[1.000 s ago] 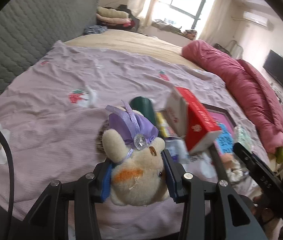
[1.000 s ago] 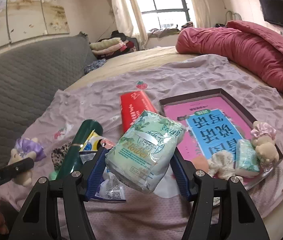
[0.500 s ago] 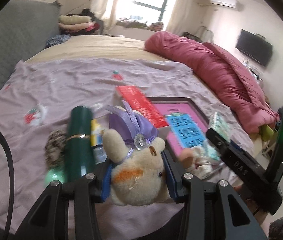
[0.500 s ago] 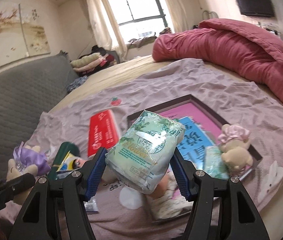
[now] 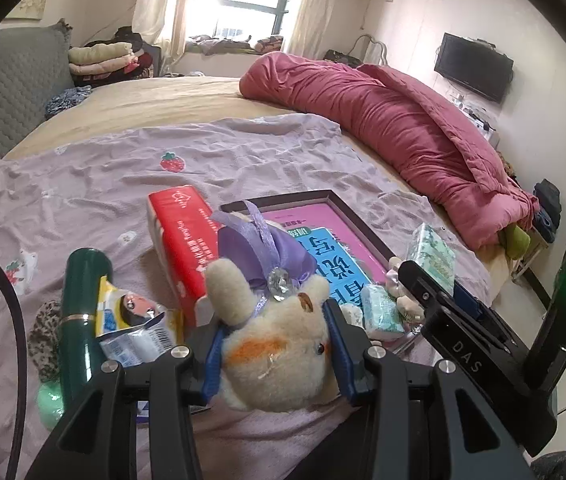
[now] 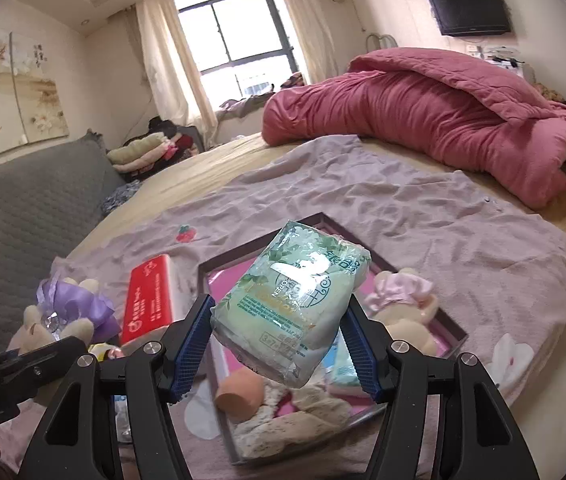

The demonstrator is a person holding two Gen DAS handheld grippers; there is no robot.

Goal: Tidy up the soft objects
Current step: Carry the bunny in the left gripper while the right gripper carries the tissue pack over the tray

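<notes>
Both tools shifted; two toys

The left gripper (image 5: 277, 354) points downward over the bed, its blue pads pressed against both sides of a plush bear (image 5: 279, 356); the right gripper (image 6: 277, 348) tilts down less steeply, its jaws set wider and clamped on a green tissue pack (image 6: 291, 308), held clear of the bed.
</notes>
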